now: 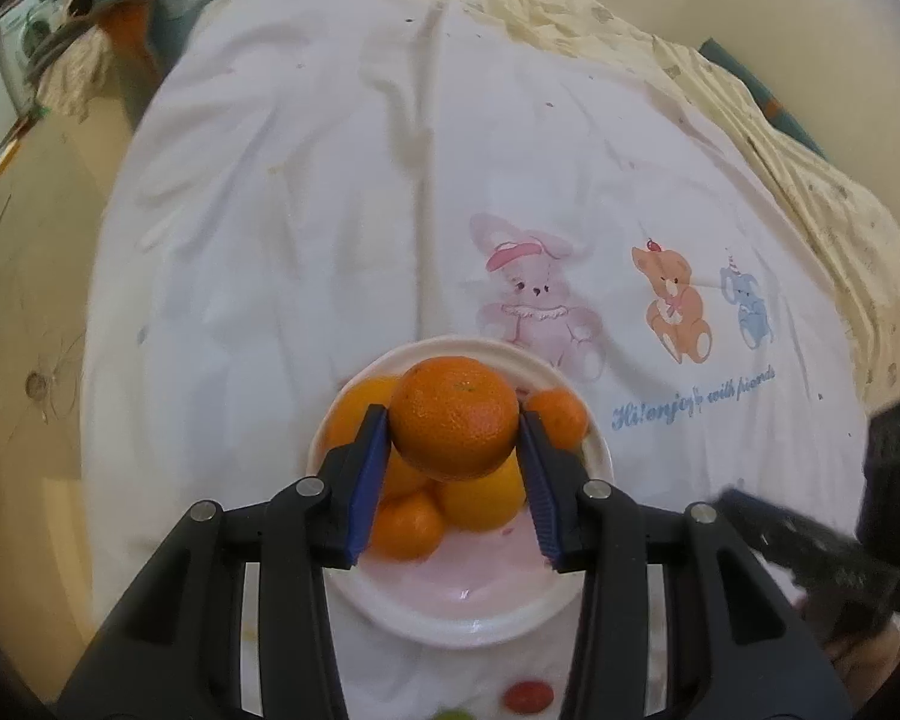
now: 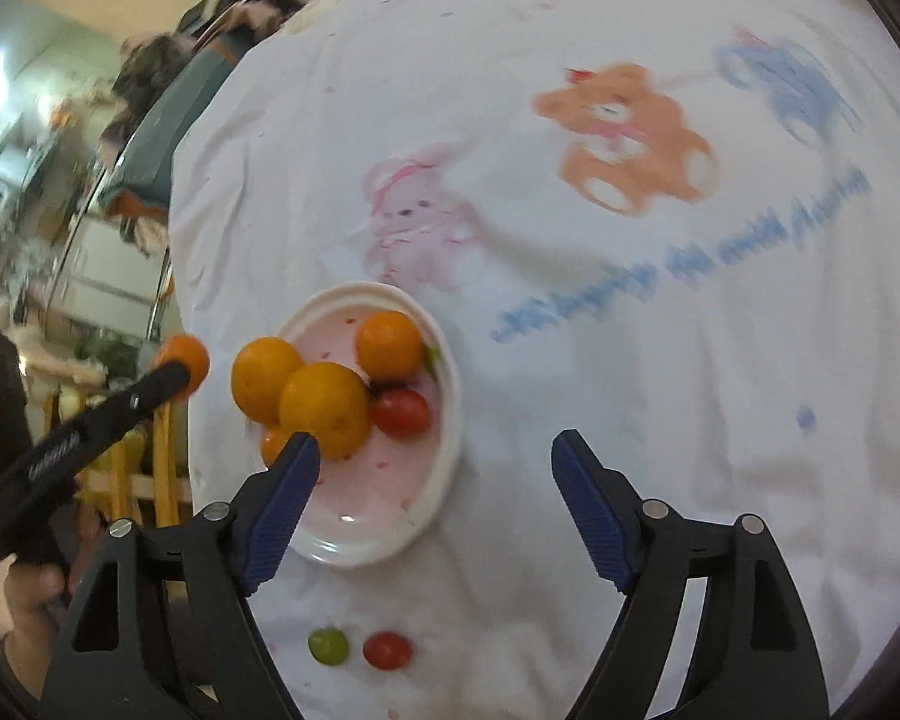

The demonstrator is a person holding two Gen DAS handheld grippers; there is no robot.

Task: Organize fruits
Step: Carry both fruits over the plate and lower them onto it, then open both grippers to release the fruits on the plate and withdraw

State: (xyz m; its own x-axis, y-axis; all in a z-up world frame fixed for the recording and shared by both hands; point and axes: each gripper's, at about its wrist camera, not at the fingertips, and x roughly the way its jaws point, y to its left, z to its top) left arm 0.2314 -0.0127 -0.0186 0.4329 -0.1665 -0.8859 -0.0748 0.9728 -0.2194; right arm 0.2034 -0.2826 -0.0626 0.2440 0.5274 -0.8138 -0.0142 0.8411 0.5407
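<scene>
Fingers clamp orange.

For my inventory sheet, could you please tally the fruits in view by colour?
Orange fruits: 5
Red fruits: 2
Green fruit: 1
Total: 8

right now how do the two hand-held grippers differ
The left hand-held gripper is shut on a round orange tangerine above the white plate; the right hand-held gripper is open and holds nothing. Both have black arms and blue pads.
</scene>
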